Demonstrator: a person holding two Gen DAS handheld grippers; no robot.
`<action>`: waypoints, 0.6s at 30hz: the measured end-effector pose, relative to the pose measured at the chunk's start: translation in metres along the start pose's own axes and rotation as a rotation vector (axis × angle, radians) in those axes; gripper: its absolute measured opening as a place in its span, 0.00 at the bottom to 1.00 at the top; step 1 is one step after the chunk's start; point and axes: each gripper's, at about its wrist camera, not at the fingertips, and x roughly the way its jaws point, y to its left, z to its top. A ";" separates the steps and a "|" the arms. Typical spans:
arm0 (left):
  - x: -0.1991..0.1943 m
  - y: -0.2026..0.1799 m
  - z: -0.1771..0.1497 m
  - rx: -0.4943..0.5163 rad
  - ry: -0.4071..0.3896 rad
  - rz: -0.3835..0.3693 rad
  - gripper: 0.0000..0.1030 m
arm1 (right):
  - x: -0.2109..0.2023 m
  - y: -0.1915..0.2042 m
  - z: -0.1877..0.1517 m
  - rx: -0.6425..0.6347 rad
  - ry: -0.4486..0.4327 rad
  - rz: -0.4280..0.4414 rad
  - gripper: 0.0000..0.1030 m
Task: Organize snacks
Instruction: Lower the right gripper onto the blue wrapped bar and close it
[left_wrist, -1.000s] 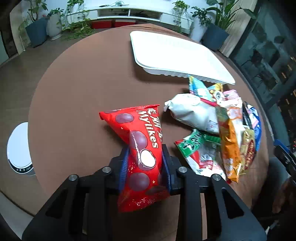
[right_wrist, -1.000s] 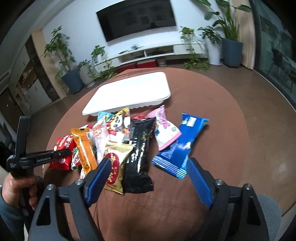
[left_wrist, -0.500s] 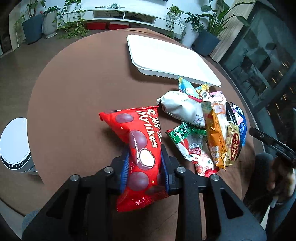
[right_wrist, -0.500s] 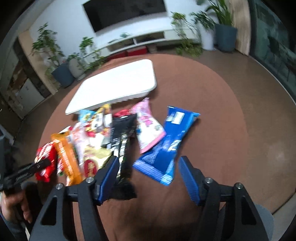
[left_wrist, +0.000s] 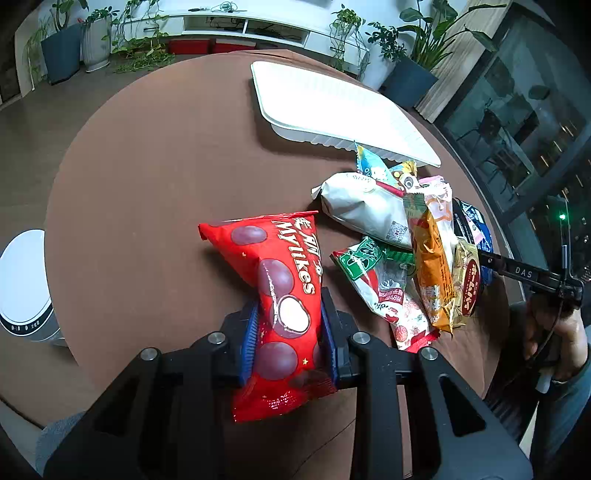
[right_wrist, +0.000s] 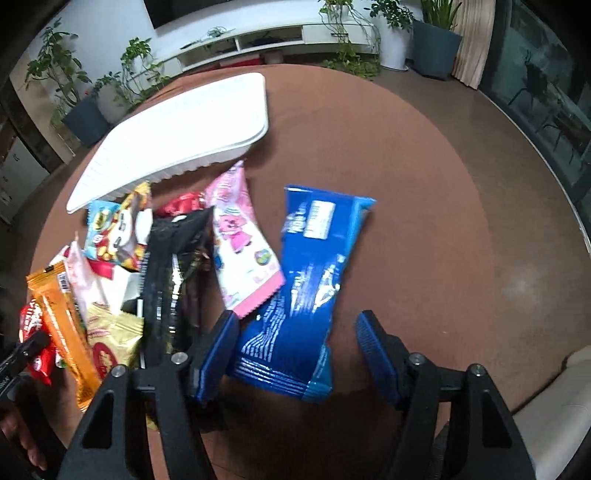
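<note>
A: Your left hand-held gripper (left_wrist: 288, 332) is clamped on the red snack bag (left_wrist: 275, 291), low in the centre of the left wrist frame. Its two blue pads press the bag from both sides near its lower half, and the top of the bag fans out above them over the brown bench (left_wrist: 147, 184).

B: And your right hand-held gripper (right_wrist: 295, 354)?

A: Its jaws stand wide apart at the bottom of the right wrist frame. The blue packet (right_wrist: 306, 291) lies flat on the bench with its near end between the two blue pads; neither pad visibly touches it.

B: Where do the other snacks sit?

A: In the right wrist frame they lie in an overlapping pile left of the blue packet. A pink packet (right_wrist: 240, 240) lies just beside it, its lower corner lapping over the blue one. Then comes a black packet (right_wrist: 173, 273), with a gold packet (right_wrist: 110, 343) and an orange packet (right_wrist: 62, 332) toward the lower left. In the left wrist frame you see the same pile at the right, with a white packet (left_wrist: 365, 210) at its near edge and a green-and-red packet (left_wrist: 384, 291) below that.

B: And the tray?

A: The white tray (right_wrist: 177, 136) sits at the upper left of the right wrist frame, beyond the pile, with nothing visible on it. The packets nearest it lie close against its ribbed front wall.
</note>
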 end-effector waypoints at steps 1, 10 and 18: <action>0.000 0.000 0.000 0.001 0.000 0.000 0.26 | 0.000 -0.001 -0.001 -0.004 0.004 -0.011 0.66; 0.000 0.002 0.000 0.003 -0.003 0.000 0.26 | -0.003 0.006 0.009 -0.099 0.014 -0.087 0.66; 0.002 -0.002 0.000 0.016 -0.005 0.010 0.26 | 0.008 0.015 0.030 -0.136 0.023 -0.054 0.50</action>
